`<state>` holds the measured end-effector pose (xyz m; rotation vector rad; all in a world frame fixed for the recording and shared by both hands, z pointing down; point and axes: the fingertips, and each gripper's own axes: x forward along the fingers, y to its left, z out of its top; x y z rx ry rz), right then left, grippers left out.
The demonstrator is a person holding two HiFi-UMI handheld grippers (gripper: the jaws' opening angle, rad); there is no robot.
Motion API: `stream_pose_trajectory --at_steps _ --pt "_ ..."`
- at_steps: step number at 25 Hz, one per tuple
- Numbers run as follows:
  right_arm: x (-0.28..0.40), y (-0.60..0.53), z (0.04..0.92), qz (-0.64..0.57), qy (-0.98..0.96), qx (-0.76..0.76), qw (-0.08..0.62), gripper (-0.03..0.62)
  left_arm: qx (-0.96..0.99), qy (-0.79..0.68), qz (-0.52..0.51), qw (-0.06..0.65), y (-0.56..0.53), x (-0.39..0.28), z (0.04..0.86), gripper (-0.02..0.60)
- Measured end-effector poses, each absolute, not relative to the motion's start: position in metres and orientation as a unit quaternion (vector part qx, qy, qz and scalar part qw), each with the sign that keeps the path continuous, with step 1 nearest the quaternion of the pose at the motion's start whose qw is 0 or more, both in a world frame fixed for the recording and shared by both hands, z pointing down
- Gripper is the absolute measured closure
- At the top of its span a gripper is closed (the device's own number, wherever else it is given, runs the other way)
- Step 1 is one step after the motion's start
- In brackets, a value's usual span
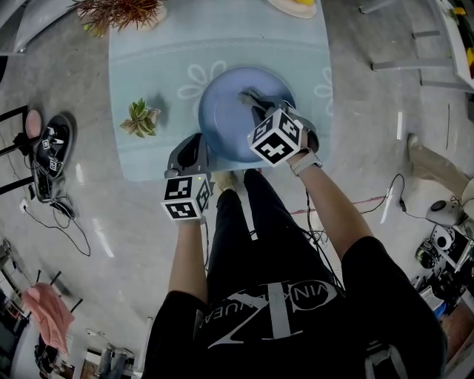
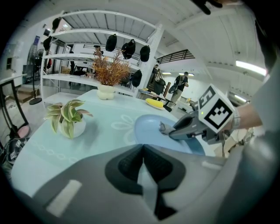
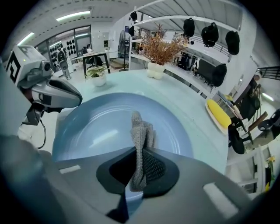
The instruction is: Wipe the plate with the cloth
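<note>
Right gripper [image 3: 139, 154] clamps the cloth [image 3: 140, 127] onto the plate [image 1: 222, 118], left gripper [image 2: 142, 147] closed by the rim: wiping looks underway, and a pressed sweep across should come next.

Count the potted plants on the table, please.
2. A small green-leaved plant stands left of the blue plate. A dried brown plant stands at the far left corner of the table, partly cut off in the head view. None seems hidden.

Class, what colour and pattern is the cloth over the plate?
Grey cloth, knitted mesh texture; clearest in the right gripper view.
</note>
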<state>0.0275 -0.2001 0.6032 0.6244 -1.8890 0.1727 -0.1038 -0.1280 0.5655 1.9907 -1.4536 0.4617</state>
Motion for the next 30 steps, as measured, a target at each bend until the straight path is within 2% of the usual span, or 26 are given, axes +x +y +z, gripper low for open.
stream_pose_trajectory --at_steps 20,24,28,30 --pt "0.004 -0.118 0.602 0.129 -0.825 0.18 0.52 0.568 0.763 -0.533 0.18 0.317 -0.103 -0.091 0.558 0.581" --pt "0.001 -0.11 0.598 0.19 -0.839 0.161 0.484 0.566 0.764 -0.533 0.174 0.319 -0.1 -0.091 0.55 0.581" --pt "-0.005 -0.115 0.572 0.328 -0.853 0.15 0.378 0.566 0.766 -0.533 0.172 0.316 -0.099 -0.092 0.537 0.581" --pt "-0.001 -0.121 0.556 0.352 -0.858 0.158 0.34 0.567 0.767 -0.534 0.167 0.313 -0.101 -0.092 0.528 0.581"
